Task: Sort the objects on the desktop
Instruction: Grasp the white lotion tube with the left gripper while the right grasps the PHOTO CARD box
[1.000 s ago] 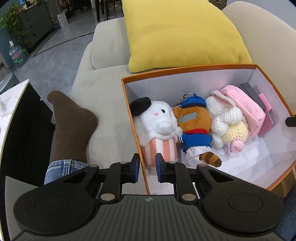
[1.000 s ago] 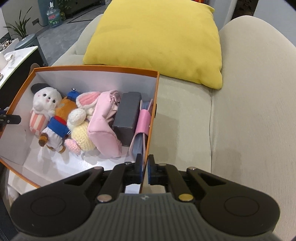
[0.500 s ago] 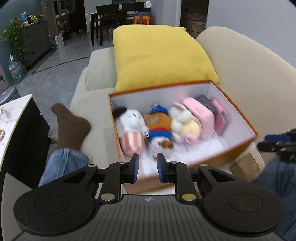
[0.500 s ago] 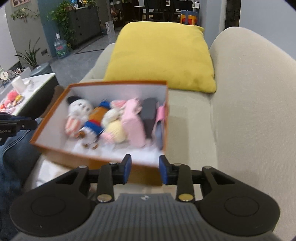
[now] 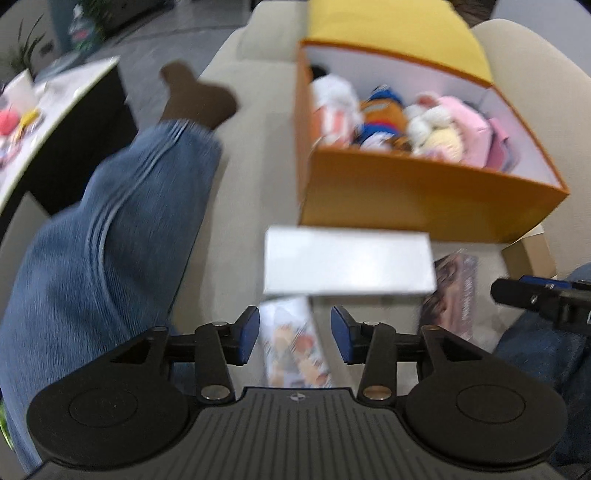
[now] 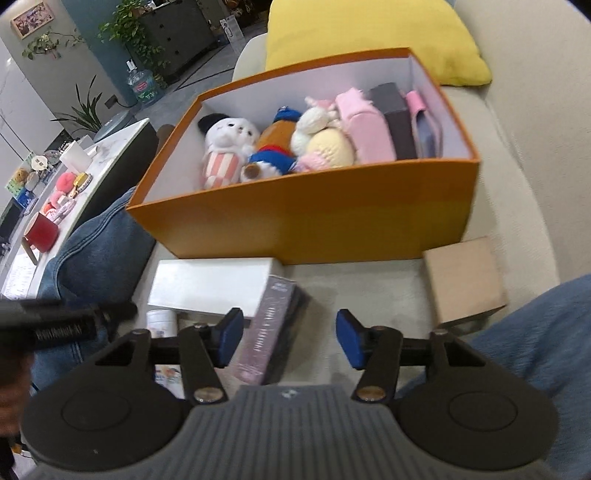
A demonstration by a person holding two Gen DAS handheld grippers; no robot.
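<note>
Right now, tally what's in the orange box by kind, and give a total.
Plush toys: 3 (white seal, orange figure, crochet bunny)
Pink pouches or cases: 2
Dark boxes: 1
Total: 6 visible in the orange box.

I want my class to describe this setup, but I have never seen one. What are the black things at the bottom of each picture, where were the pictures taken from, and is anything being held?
There is no robot here. A seated person in jeans holds a hand tool with a two-finger claw in each hand, and a wide-angle camera on each tool looks along its fingers. One picture comes from the left claw, the other from the right claw. Both claws are opening and hold nothing. On the beige sofa stands an orange box filled with plush toys, among them a white one, a pink pouch and a dark case. In front of it lie a white box, a purple box and a brown cardboard box. A yellow cushion sits behind.
</note>
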